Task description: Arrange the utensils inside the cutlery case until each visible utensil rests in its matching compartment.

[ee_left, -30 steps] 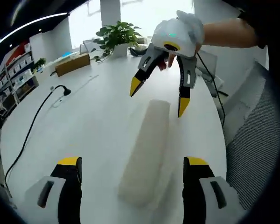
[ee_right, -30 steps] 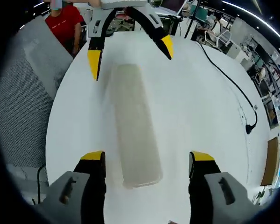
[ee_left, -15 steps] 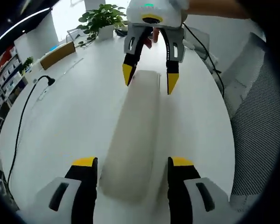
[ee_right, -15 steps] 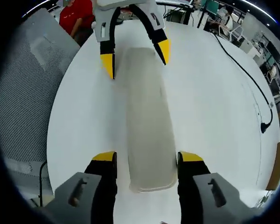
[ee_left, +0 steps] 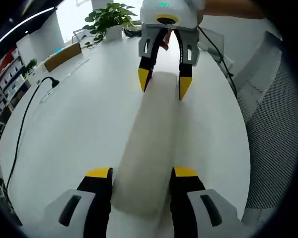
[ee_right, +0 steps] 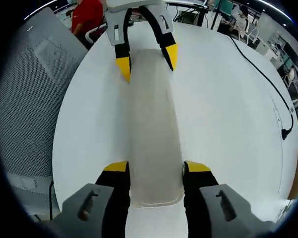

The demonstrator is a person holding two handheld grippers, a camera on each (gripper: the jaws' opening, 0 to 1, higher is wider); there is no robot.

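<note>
Claws (ee_left: 141, 173) (ee_right: 155, 167) straddle opposite ends of the cutlery case (ee_left: 150, 139).

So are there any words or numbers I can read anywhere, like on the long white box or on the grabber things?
None can be read.
Cutlery case: plain and frosted, with no label showing.
Left gripper and right gripper: yellow tips and grey bodies, no writing showing.
Shelves at the edge of the left gripper view: coloured shapes, too small and blurred to read.
</note>
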